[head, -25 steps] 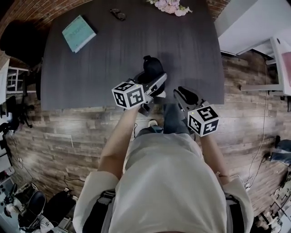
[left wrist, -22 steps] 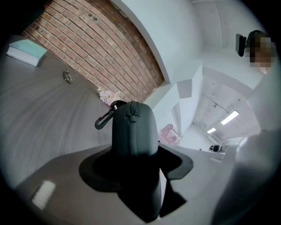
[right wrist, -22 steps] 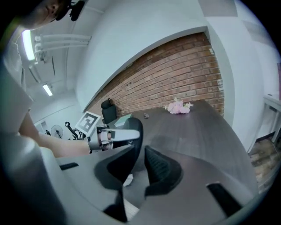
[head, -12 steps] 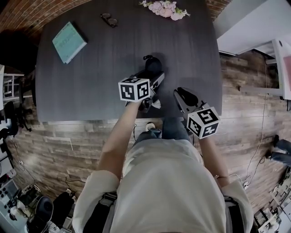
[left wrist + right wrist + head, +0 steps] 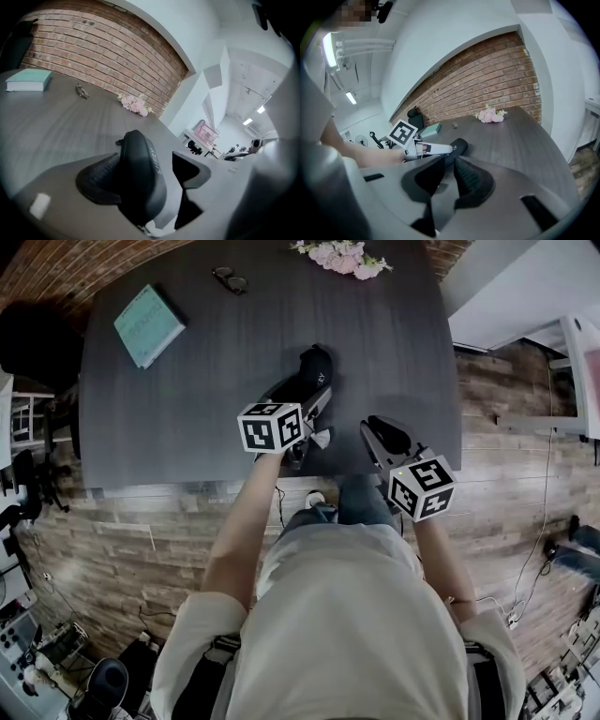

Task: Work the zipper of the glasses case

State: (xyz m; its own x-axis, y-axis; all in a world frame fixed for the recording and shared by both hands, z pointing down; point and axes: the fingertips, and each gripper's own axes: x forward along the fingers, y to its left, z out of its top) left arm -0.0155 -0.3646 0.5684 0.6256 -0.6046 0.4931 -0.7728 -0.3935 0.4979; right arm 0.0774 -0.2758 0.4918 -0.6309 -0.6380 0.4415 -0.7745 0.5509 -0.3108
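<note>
The black glasses case [image 5: 315, 364] lies near the table's front edge, standing on its side between my left gripper's [image 5: 307, 390] jaws. In the left gripper view the case [image 5: 140, 173] leans on the left jaw, and a gap shows between it and the right jaw as the jaws are opening. My right gripper [image 5: 381, 429] hovers to the right of the case, apart from it. Its jaws [image 5: 447, 176] stand almost together with nothing between them. Past them I see the case [image 5: 458, 146] and the left gripper [image 5: 425, 149].
On the dark table [image 5: 187, 409] lie a teal book [image 5: 150, 324] at the far left, a pair of glasses [image 5: 230, 279] and pink flowers [image 5: 342, 254] at the far edge. A small white piece [image 5: 321, 439] sits by the front edge. A person's shoe [image 5: 314, 498] is on the wooden floor below.
The left gripper has shifted slightly, and more of the case now shows beyond its tips. The right gripper has barely moved.
</note>
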